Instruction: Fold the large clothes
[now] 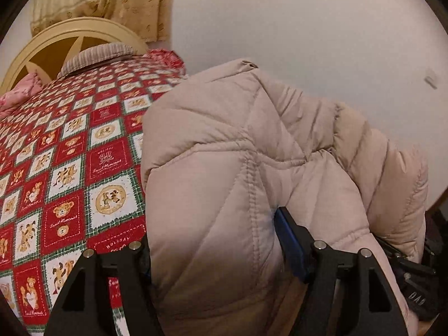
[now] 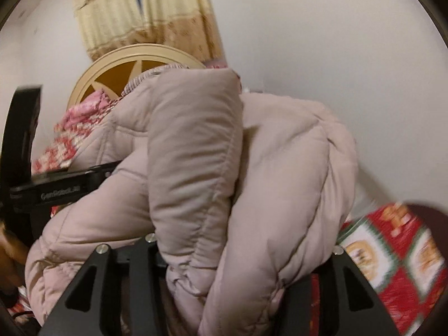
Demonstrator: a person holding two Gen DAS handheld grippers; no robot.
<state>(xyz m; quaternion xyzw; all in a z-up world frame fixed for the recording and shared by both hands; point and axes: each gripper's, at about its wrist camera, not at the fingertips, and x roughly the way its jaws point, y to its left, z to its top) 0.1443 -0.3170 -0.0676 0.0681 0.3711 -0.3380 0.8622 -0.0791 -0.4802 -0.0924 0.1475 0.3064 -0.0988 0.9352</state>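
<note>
Left gripper (image 1: 212, 252): jaws stand wide, clamped across a thick padded bunch of the beige quilted down jacket (image 1: 252, 151); the blue pad on one finger presses into the fabric. Right gripper (image 2: 238, 266): jaws part-way apart, a folded roll of the same jacket (image 2: 196, 154) packed between them and held. The jacket hangs bunched between both tools, raised over the bed. In the right wrist view the other tool's black body shows at the left edge, against the jacket. Beneath lies a red, white and green teddy-bear quilt (image 1: 70, 168). Beyond: a striped pillow (image 1: 98, 56), a cream arched headboard (image 1: 81, 30), yellow curtains (image 1: 134, 2), a white wall (image 1: 308, 22).
</note>
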